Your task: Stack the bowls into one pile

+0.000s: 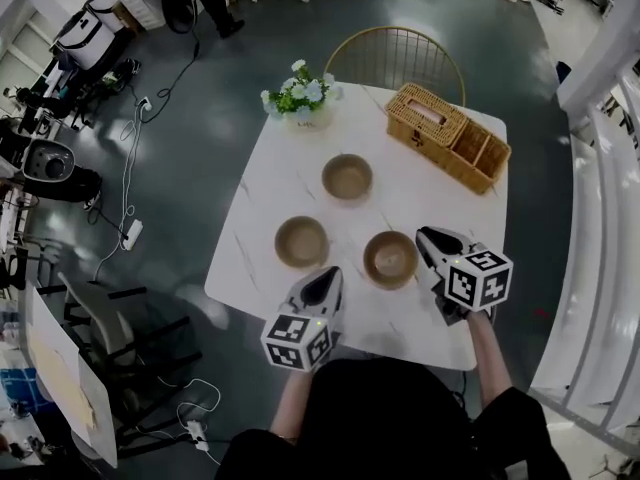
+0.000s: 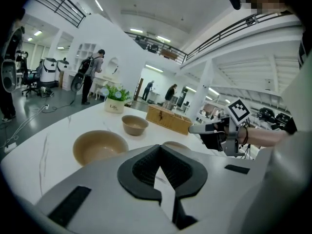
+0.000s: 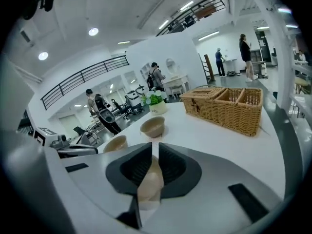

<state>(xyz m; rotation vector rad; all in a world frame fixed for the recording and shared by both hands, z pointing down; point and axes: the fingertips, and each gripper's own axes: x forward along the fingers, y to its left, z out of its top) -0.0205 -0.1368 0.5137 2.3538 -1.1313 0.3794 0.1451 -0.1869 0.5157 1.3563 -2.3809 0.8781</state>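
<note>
Three bowls on table [image 1: 262, 173], unstacked, all upright and apart: far bowl [image 1: 347, 176] mid-table, left bowl [image 1: 302, 242] and right bowl [image 1: 390, 259] nearer me

My left gripper [image 1: 332, 273] is near the table's front edge, tips between the two near bowls, touching neither; jaws closed, nothing in them

My right gripper [image 1: 422, 234] is just beside the right bowl's right rim; jaws closed to a slit, tan of that bowl showing through the gap behind the tips, contact unclear

Basket [image 1: 448, 135] at far right corner, flowers [image 1: 300, 96] at far left
</note>
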